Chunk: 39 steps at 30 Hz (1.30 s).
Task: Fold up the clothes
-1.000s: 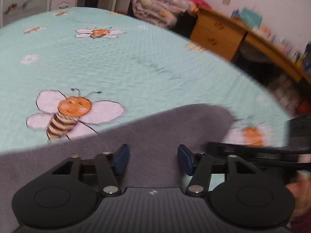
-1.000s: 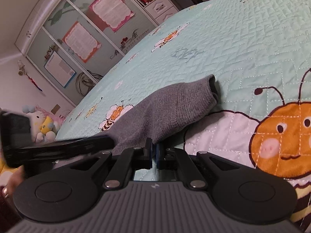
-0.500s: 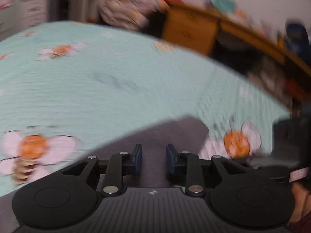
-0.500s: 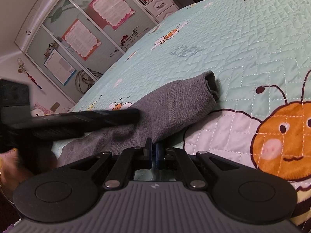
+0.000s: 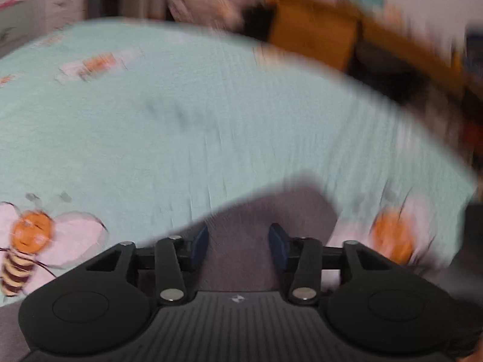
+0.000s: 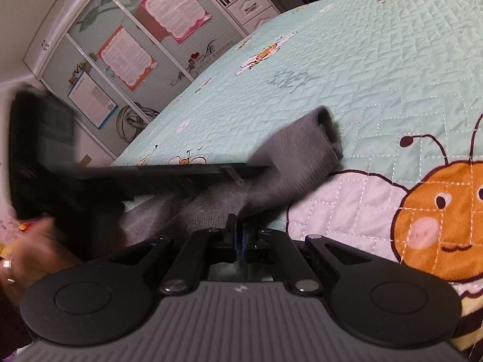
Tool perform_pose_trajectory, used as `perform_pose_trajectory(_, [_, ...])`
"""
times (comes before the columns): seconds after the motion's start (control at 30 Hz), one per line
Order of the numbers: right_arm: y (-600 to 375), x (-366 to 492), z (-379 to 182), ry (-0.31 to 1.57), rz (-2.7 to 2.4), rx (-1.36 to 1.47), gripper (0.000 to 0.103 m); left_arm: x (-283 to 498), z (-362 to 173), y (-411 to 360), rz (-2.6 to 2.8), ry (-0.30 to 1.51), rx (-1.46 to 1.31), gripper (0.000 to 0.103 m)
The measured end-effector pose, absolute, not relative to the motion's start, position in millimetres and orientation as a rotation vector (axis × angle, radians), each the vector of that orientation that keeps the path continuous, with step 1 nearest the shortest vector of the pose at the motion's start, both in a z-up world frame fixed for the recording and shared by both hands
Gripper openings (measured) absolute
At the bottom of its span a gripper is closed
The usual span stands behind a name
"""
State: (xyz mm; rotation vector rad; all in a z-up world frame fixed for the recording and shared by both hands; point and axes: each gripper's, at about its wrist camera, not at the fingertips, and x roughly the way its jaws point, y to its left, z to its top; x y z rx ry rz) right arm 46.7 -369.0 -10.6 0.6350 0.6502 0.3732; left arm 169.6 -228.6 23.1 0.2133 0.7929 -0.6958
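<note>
A grey knit garment (image 6: 295,163) lies on the mint bee-print bedspread (image 6: 377,69), its sleeve cuff (image 6: 327,120) pointing away from me. My right gripper (image 6: 240,241) is shut, pinching the garment's near edge where the folds meet its blue pads. My left gripper (image 5: 238,244) is open just above the grey garment (image 5: 271,211), nothing between its blue pads (image 5: 199,244). In the right wrist view the left gripper's black body (image 6: 135,178) reaches across the garment towards the sleeve, held by a hand (image 6: 27,259). The left wrist view is motion-blurred.
The bedspread (image 5: 181,114) stretches wide beyond the garment. A wooden desk (image 5: 317,33) and piled bedding stand past the far edge of the bed. A glass-fronted wardrobe (image 6: 126,48) and a white drawer unit (image 6: 250,9) stand beside the bed.
The left gripper swept right over the garment towards the sleeve, narrowing half a second ago and now wider again. The sleeve has shifted and blurred. The right gripper stayed shut in place.
</note>
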Motion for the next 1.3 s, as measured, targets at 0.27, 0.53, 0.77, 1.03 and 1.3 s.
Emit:
perform_pose_trajectory(0.27, [-415, 41, -22, 0.606, 0.371, 0.883, 0.007, 146, 47, -221, -0.541, 0.641, 0.272, 0.054])
perform_pose_trajectory(0.53, [-461, 20, -33, 0.423, 0.213, 1.103, 0.029, 65, 26, -269, -0.63, 0.484, 0.603, 0.06])
perform_pose_trajectory(0.77, [-457, 23, -35, 0.43, 0.207, 1.08, 0.03, 90, 14, -298, -0.536, 0.481, 0.642, 0.06])
perform_pose_trajectory(1.03, [-461, 26, -37, 0.417, 0.209, 1.111, 0.03, 138, 95, -198, -0.589, 0.522, 0.013, 0.011])
perform_pose_trajectory(1.3, [-461, 29, -36, 0.42, 0.206, 1.095, 0.032, 157, 147, -58, -0.584, 0.506, -0.548, 0.01])
